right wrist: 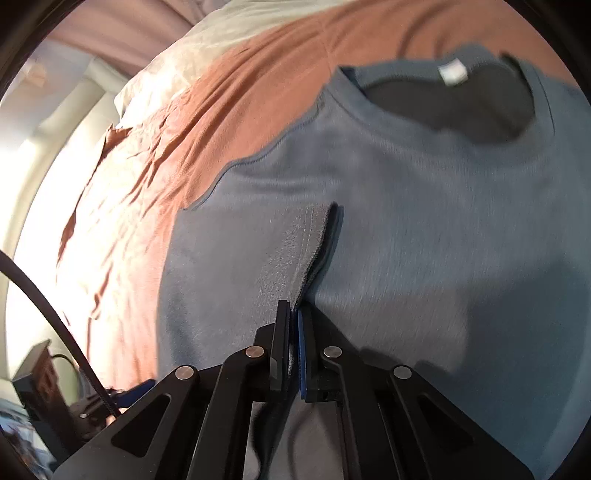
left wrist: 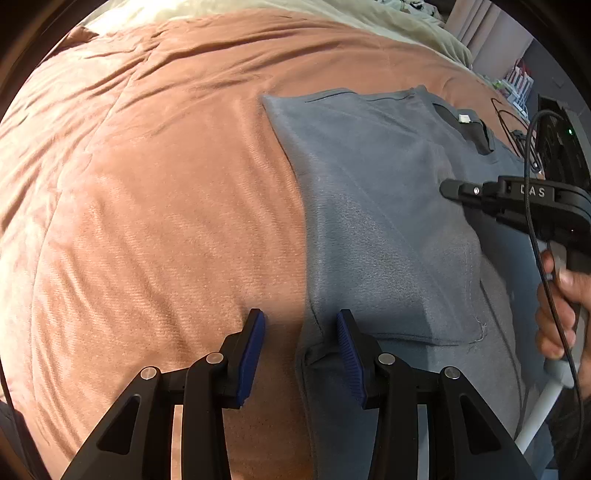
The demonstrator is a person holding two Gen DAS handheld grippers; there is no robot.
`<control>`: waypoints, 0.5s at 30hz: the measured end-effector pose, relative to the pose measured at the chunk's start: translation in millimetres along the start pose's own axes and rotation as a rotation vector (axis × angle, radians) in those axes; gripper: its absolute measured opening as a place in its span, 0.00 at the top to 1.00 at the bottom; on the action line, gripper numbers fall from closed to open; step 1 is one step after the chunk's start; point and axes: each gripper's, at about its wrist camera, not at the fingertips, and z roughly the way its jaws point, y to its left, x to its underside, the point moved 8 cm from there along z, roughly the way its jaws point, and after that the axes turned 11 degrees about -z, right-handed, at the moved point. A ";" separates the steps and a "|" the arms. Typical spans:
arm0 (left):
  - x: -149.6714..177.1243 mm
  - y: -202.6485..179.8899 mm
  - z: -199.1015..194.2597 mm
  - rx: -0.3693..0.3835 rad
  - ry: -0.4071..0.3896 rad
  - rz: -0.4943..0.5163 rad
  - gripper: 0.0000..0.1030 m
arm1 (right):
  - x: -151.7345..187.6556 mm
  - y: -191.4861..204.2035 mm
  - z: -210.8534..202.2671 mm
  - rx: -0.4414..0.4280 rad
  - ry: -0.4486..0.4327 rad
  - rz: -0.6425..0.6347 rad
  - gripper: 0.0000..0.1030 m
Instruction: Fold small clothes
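A grey-blue T-shirt point(left wrist: 373, 206) lies on an orange-brown blanket point(left wrist: 155, 206), its left side folded in over the body, its collar with a white label point(left wrist: 464, 118) at the far right. My left gripper point(left wrist: 301, 325) is open and empty, its jaws straddling the shirt's near left edge. My right gripper point(right wrist: 293, 314) is shut on a hemmed fold of the shirt point(right wrist: 306, 251) and holds it just above the shirt's body point(right wrist: 443, 229). The right gripper also shows in the left wrist view point(left wrist: 448, 188), held by a hand.
A pale cream cover point(left wrist: 258, 11) lies at the far end of the bed. A cable point(left wrist: 506, 114) and a black device point(left wrist: 561, 144) sit at the right bed edge. Dark boxes and cables point(right wrist: 40, 387) stand beside the bed, low left in the right wrist view.
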 end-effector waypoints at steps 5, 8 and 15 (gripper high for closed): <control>0.4 2.0 -0.8 -0.010 0.004 -0.007 0.58 | -6.9 5.7 -12.4 0.098 -0.024 -0.076 1.00; 0.4 1.8 -5.2 -0.009 0.003 -0.017 0.58 | -0.5 16.9 -15.3 0.136 0.015 -0.113 0.99; -8.3 3.8 -28.5 0.032 -0.056 -0.046 0.58 | 11.3 32.5 -39.6 0.107 0.020 -0.146 0.82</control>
